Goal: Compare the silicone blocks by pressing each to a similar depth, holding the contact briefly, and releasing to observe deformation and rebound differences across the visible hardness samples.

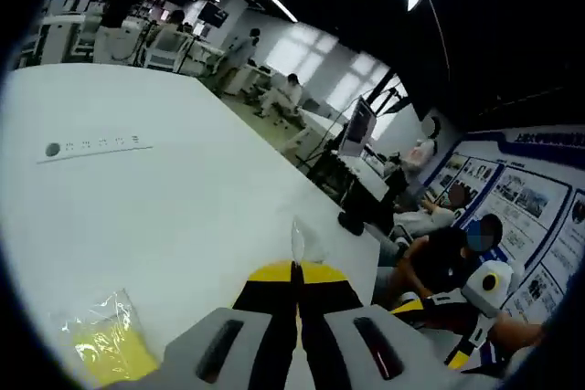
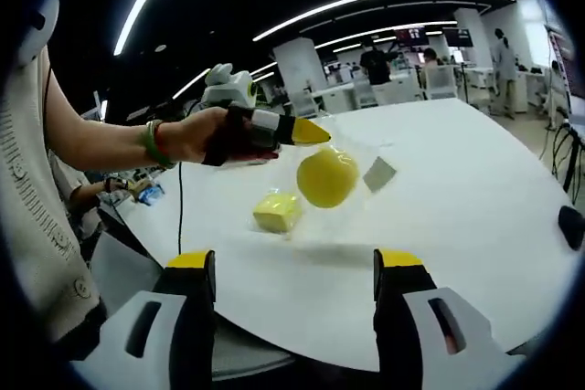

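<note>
In the right gripper view, the left gripper (image 2: 306, 131) is held up over the white table (image 2: 475, 189) by a person's hand (image 2: 203, 134), and its yellow tips are closed on the edge of a clear plastic bag (image 2: 352, 166). This bag hangs from the tips and holds a round yellow silicone block (image 2: 326, 178), which is raised above the table surface. Just beside it, lower and to the left, a second yellow silicone block (image 2: 277, 212) of squarer shape rests on the table. The right gripper (image 2: 297, 303) has its two jaws wide apart with nothing between them. In the left gripper view, the yellow tips of the left gripper (image 1: 295, 273) are pressed together on a thin piece of clear plastic (image 1: 298, 242). A yellow block in a plastic bag (image 1: 110, 346) lies on the table (image 1: 183, 189) at the lower left.
</note>
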